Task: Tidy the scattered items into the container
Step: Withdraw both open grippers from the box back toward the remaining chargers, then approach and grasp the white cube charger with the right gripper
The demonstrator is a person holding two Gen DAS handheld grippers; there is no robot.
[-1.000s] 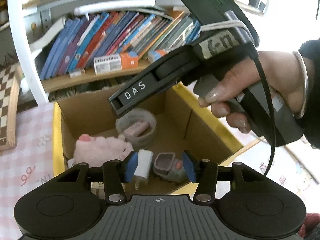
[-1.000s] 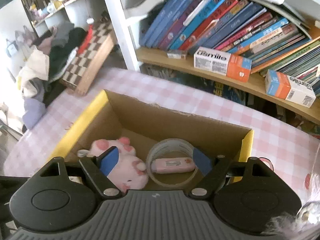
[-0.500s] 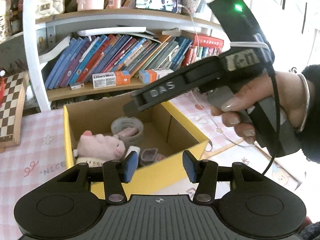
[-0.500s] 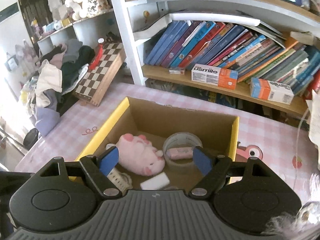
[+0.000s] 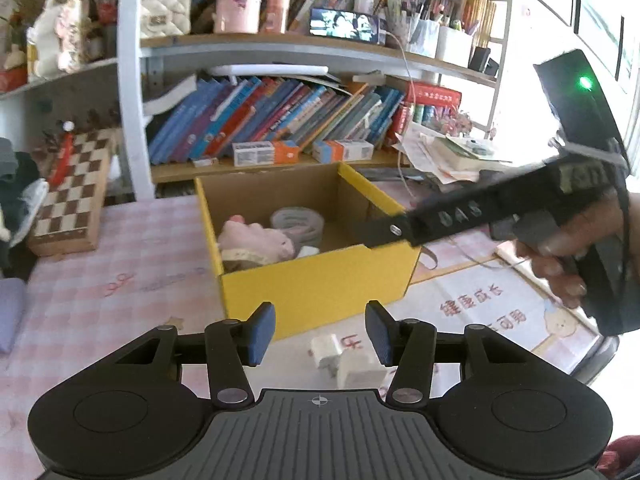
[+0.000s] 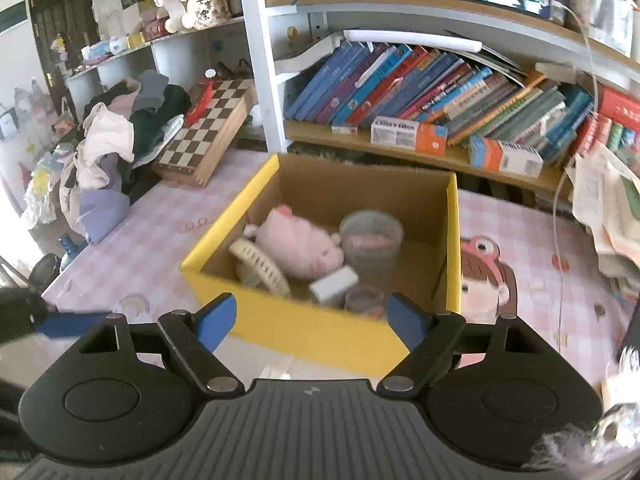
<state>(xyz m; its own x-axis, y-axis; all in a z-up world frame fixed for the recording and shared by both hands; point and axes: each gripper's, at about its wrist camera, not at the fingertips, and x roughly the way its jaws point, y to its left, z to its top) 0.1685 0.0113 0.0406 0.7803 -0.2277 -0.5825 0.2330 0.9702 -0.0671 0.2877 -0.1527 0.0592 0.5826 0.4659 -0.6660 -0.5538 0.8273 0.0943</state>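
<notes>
You're holding the left gripper (image 5: 320, 332) with its blue pads spread apart, gripping nothing. Just beyond the pads, a small white block (image 5: 352, 364) is lying on the pink checked tablecloth (image 5: 120, 280), nearer the right pad; blurry, possibly a charger plug. Past it, the yellow cardboard box (image 5: 320, 284) is sitting on the cloth. You're holding the right gripper (image 6: 310, 320) spread wide too, empty, hovering over the near wall of the box (image 6: 304, 332). Inside, a pink plush toy (image 6: 298, 242) is lying left of centre, a woven cream item (image 6: 260, 266) is touching it at the near left, a white block (image 6: 334, 284) is resting just in front, and a tape roll (image 6: 370, 236) is sitting to the right with something pink in it. In the left view, your right hand (image 5: 568, 240) is gripping the tool handle beside the box. Behind, a chessboard (image 6: 208, 128) is leaning near the shelf of books (image 6: 420, 80).
</notes>
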